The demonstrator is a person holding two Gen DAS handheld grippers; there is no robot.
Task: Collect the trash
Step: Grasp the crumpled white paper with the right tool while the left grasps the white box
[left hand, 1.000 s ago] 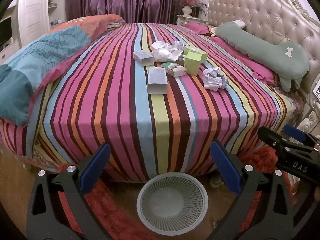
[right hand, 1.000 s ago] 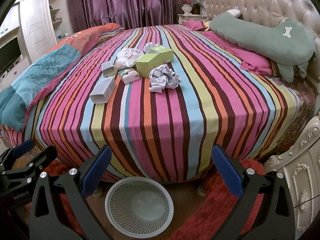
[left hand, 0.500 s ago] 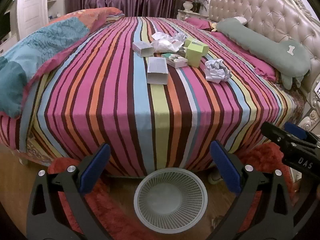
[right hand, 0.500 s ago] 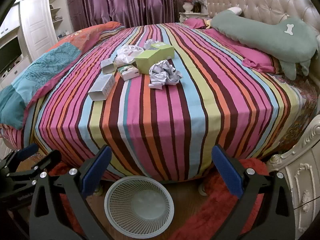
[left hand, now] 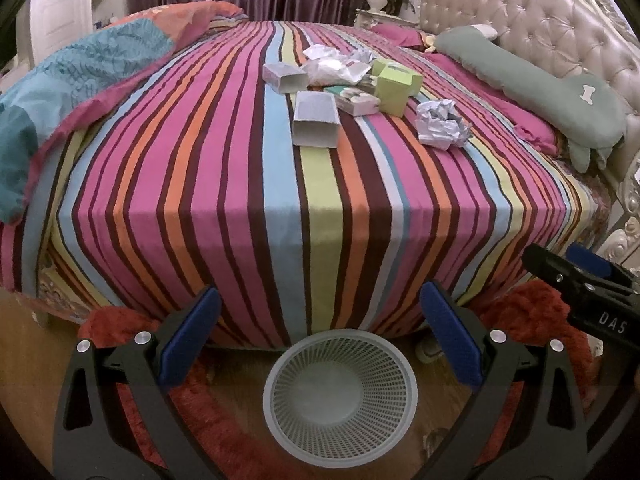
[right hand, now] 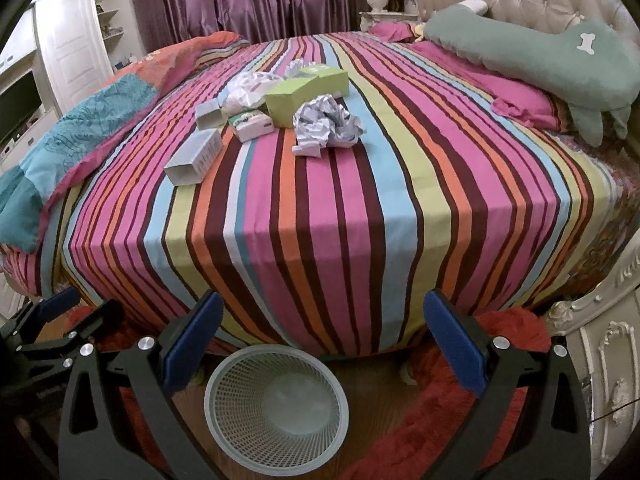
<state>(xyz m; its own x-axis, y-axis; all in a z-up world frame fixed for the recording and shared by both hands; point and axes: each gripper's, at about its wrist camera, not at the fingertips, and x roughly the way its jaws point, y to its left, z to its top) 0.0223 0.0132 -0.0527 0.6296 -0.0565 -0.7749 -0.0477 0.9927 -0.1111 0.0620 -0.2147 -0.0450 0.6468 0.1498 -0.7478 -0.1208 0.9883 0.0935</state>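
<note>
Trash lies in a cluster on the striped bed (left hand: 240,184): a grey open box (left hand: 316,120) (right hand: 194,157), a second small grey box (left hand: 285,77) (right hand: 209,114), a green box (left hand: 398,87) (right hand: 306,94), a flat white-green packet (left hand: 354,101) (right hand: 250,125), a crumpled paper ball (left hand: 440,123) (right hand: 326,125) and crumpled white wrappers (left hand: 334,67) (right hand: 248,90). An empty white mesh basket (left hand: 340,392) (right hand: 276,404) stands on the floor before the bed. My left gripper (left hand: 320,336) and right gripper (right hand: 322,340) hang open above the basket, holding nothing.
A folded teal and orange quilt (left hand: 80,64) lies on the bed's left side. A green dog-shaped pillow (left hand: 532,84) rests by the tufted headboard (left hand: 540,12). A red rug (right hand: 460,380) covers the floor; a carved white nightstand (right hand: 608,352) stands at right.
Both grippers have moved closer to the bed and higher, so the trash cluster looks larger and nearer. Both stay open and empty.
</note>
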